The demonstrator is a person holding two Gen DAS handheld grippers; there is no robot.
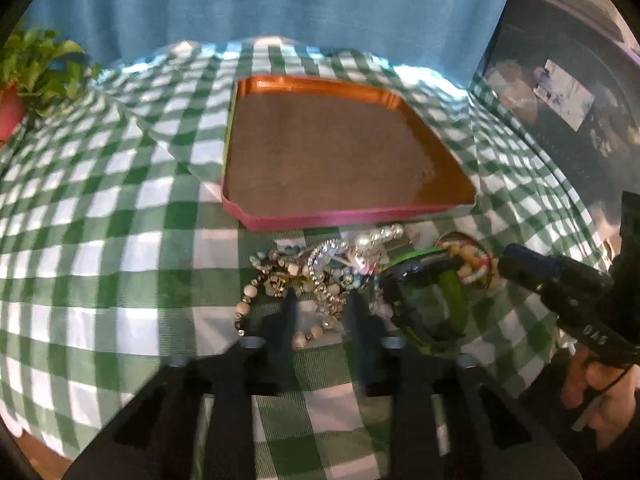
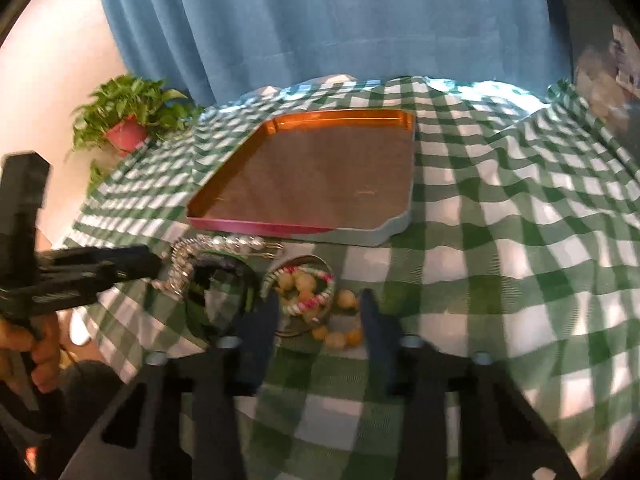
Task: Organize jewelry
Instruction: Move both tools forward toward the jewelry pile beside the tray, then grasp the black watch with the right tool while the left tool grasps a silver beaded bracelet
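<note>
A heap of jewelry lies on the green checked cloth just in front of an empty tray (image 1: 304,220) (image 2: 256,226) with a pink front wall. My left gripper (image 1: 322,300) points down into the heap's left part, shut on a silver and cream beaded bracelet (image 1: 320,280) that fills the narrow gap between its fingers. My right gripper (image 2: 320,298) straddles the green-and-pink bangles (image 2: 308,300) and the yellow bead bracelet (image 2: 340,336), with its pads against them. Each gripper also shows from the side in the other view: the right gripper (image 1: 508,260) and the left gripper (image 2: 154,264).
A pearl hair clip (image 1: 380,236) (image 2: 232,242) lies by the tray's front wall, and a dark green band (image 1: 452,292) sits between the two grippers. A potted plant (image 1: 32,64) (image 2: 128,116) stands at the table's far left. A blue curtain (image 2: 320,20) hangs behind.
</note>
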